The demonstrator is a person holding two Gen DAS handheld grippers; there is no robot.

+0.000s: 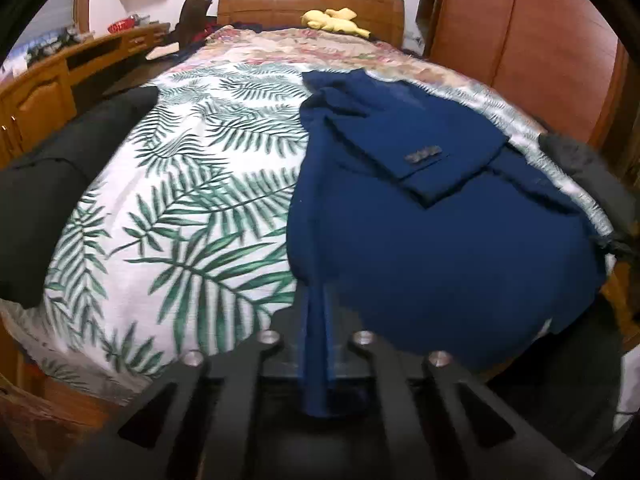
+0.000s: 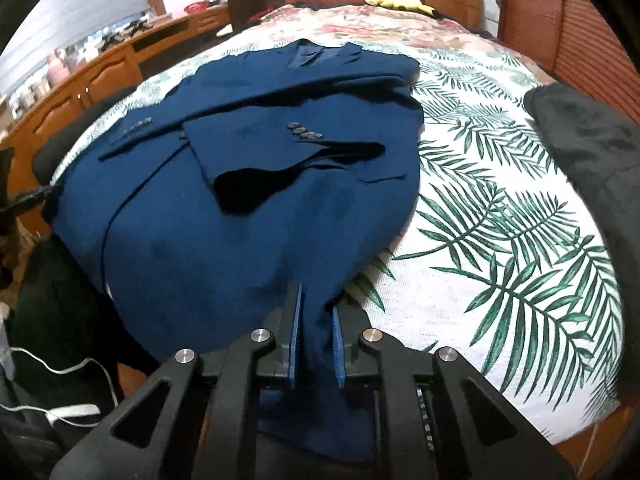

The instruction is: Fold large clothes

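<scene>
At the foot edge of the bed (image 2: 500, 320), both grippers grasp the hem of a navy suit jacket (image 2: 248, 216). Left gripper (image 1: 318, 344): black frame, silver bolt heads; a narrow pleat of the smooth blue woven cloth runs down between the jaws, which are clenched tight on it. Right gripper (image 2: 316, 320): same black frame, blue pads; jaws nearly closed, pinching a thicker bunch of the same hem, and the cloth hangs down past them over the bed's foot edge.

Jacket lies flat on the bed, hem toward the foot edge, collar toward the headboard (image 1: 310, 4). Both sleeves are folded across the body, each cuff showing a row of small grey buttons (image 2: 306, 132). The fabric is matte with a few soft creases, and a dark shadow falls under the upper sleeve.

Bedspread (image 1: 192, 200) is white, with a coarse weave and big green palm-leaf print; beyond it lies a floral quilt (image 1: 304, 46) in pink and cream. Dark garments (image 1: 60, 184) sit piled at both side edges of the bed.

Far end: a yellow soft toy (image 1: 334, 20) by the glossy brown wooden headboard. A wooden table (image 1: 80, 64) runs beside the bed on one side, a reddish wooden wardrobe (image 1: 520, 40) on the other.
</scene>
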